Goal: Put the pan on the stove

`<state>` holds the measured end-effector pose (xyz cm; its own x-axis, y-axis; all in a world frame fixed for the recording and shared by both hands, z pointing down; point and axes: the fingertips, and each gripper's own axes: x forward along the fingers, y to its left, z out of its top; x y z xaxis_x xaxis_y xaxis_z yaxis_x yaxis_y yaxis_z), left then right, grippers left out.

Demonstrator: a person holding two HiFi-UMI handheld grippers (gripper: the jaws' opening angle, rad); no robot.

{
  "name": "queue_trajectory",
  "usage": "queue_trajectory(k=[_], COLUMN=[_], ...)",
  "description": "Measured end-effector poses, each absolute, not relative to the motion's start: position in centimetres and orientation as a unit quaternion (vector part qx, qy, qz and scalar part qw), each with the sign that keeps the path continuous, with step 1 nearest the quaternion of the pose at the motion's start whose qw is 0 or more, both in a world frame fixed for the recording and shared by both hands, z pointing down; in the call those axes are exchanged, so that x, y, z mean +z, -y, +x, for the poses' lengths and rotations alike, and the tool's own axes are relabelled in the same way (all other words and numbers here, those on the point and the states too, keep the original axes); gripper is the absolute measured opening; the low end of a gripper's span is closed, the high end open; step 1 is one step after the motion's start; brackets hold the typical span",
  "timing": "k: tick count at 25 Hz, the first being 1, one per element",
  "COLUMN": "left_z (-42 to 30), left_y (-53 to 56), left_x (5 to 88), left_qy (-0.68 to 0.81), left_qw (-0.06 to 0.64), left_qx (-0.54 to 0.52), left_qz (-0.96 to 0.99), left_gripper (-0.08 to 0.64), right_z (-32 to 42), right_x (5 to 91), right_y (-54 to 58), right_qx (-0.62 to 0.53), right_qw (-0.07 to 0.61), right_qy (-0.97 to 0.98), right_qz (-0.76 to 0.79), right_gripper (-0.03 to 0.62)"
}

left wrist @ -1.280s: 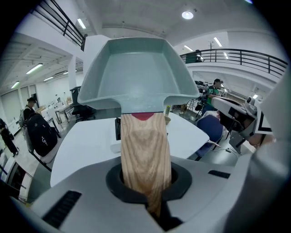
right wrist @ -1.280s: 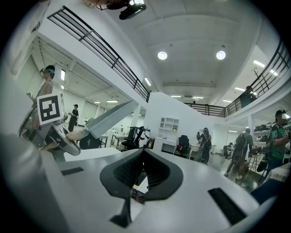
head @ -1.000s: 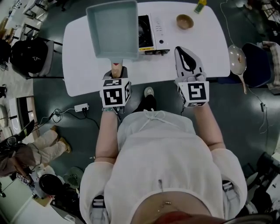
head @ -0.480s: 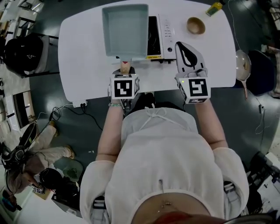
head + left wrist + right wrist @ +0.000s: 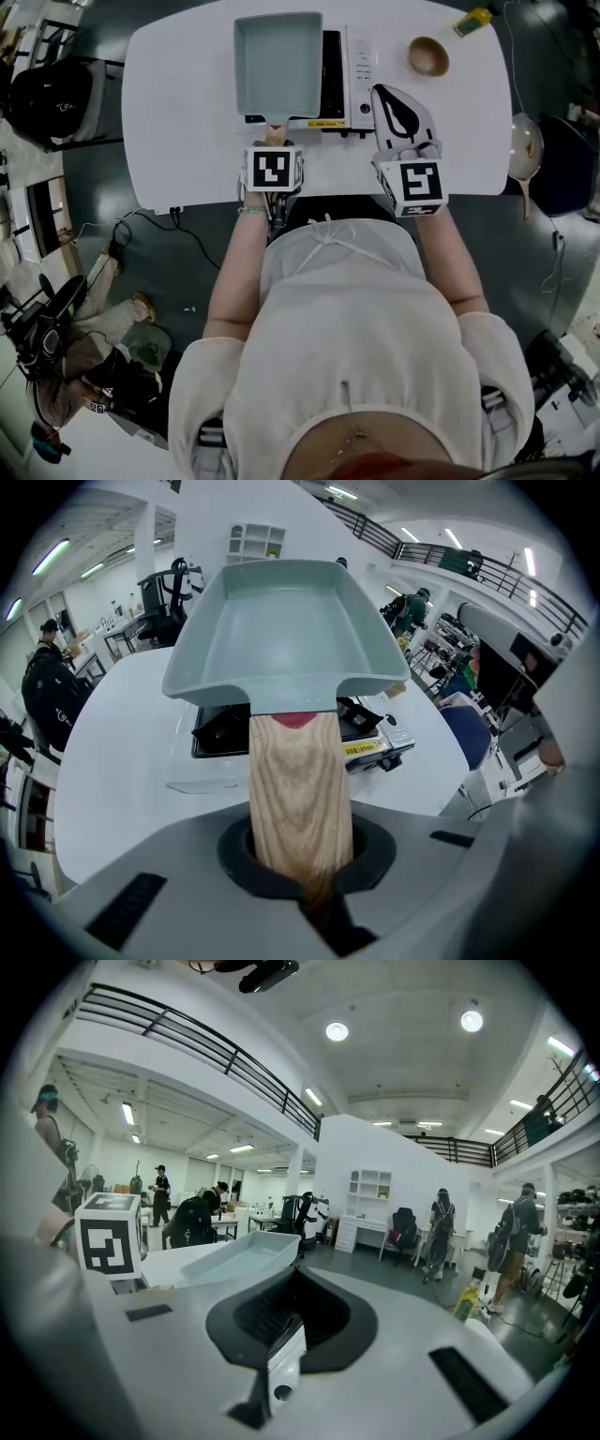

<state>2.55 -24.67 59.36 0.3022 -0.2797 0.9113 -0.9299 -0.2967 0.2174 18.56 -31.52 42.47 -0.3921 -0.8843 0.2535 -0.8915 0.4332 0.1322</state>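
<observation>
A square pale-teal pan (image 5: 277,61) with a wooden handle (image 5: 275,134) hangs over the left part of the portable stove (image 5: 349,75) on the white table (image 5: 178,122). My left gripper (image 5: 274,142) is shut on the handle. In the left gripper view the handle (image 5: 298,780) runs out from between the jaws of that gripper (image 5: 302,860). There the pan (image 5: 286,635) is above the black burner of the stove (image 5: 220,731). My right gripper (image 5: 394,101) hovers beside the stove's right end, shut and empty. In its own view this gripper (image 5: 291,1321) holds nothing and the pan (image 5: 239,1255) lies to its left.
A wooden bowl (image 5: 428,56) and a yellow bottle (image 5: 474,21) stand at the table's far right. A round pan (image 5: 525,150) rests on a chair to the right of the table. A black chair (image 5: 52,94) stands at the left.
The pan, held by my left gripper, has moved to the right and covers more of the stove. The right gripper has stayed beside the stove.
</observation>
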Motion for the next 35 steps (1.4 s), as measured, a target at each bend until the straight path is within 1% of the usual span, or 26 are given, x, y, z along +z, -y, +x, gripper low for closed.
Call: queue_trajectory(k=[3, 9, 14, 17, 23, 28, 29, 31, 33, 35], left_z=[2.7, 3.3, 2.8, 3.2, 4.2, 5.0, 5.2, 5.7, 6.1, 6.3], left_y=[25.3, 25.9, 26.2, 26.7, 26.7, 26.4, 26.4, 26.3, 26.3, 26.2], left_x=[59.4, 60.1, 60.7, 60.9, 60.3, 60.0, 59.8, 59.3, 59.2, 59.2], left_qy=[0.439, 0.454, 0.467, 0.469, 0.454, 0.423, 0.412, 0.390, 0.378, 0.372], left_qw=[0.402, 0.417, 0.398, 0.396, 0.456, 0.474, 0.482, 0.500, 0.507, 0.510], left_qx=[0.411, 0.430, 0.467, 0.470, 0.448, 0.441, 0.436, 0.426, 0.421, 0.412], left_qz=[0.691, 0.659, 0.637, 0.634, 0.621, 0.634, 0.639, 0.646, 0.651, 0.657], left_gripper=[0.026, 0.028, 0.029, 0.035, 0.041, 0.044, 0.057, 0.129, 0.172, 0.240], right_z=[18.9, 20.2, 20.6, 20.9, 21.6, 21.9, 21.9, 21.9, 21.9, 21.8], right_x=[42.4, 43.1, 43.6, 44.0, 44.7, 45.0, 45.0, 45.2, 45.4, 45.4], right_y=[32.3, 34.2, 35.7, 36.4, 37.2, 37.8, 37.8, 37.8, 37.6, 37.5], right_qx=[0.019, 0.026, 0.037, 0.045, 0.064, 0.071, 0.073, 0.077, 0.080, 0.078], right_qw=[0.145, 0.147, 0.146, 0.145, 0.147, 0.148, 0.149, 0.151, 0.153, 0.155], right_qy=[0.840, 0.843, 0.848, 0.850, 0.850, 0.850, 0.850, 0.849, 0.849, 0.849], right_qz=[0.523, 0.517, 0.508, 0.504, 0.501, 0.501, 0.500, 0.500, 0.500, 0.499], right_gripper=[0.008, 0.008, 0.008, 0.008, 0.008, 0.008, 0.008, 0.008, 0.008, 0.008])
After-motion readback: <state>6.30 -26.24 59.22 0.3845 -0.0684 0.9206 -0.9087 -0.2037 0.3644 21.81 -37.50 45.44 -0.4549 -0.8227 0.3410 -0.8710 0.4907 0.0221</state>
